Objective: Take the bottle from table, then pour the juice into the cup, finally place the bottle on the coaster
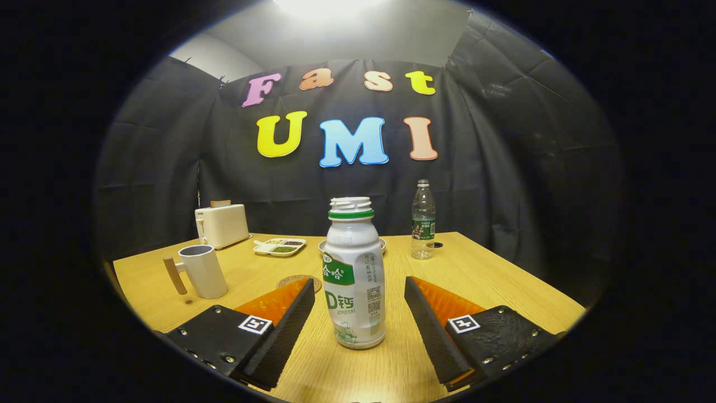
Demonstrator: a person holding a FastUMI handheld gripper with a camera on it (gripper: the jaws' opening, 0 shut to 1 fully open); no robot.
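Observation:
A white juice bottle with a green neck ring and green label stands upright on the wooden table, its cap off. It sits between the two fingers of my gripper, which is open, with a gap on each side of the bottle. A white cup with a wooden handle stands to the left, beyond the left finger. A round brown coaster lies flat on the table between the cup and the bottle, partly hidden by the left fingertip.
A white toaster stands at the back left. A white divided dish with food lies behind the coaster. A plate peeks out behind the juice bottle. A clear water bottle stands at the back right.

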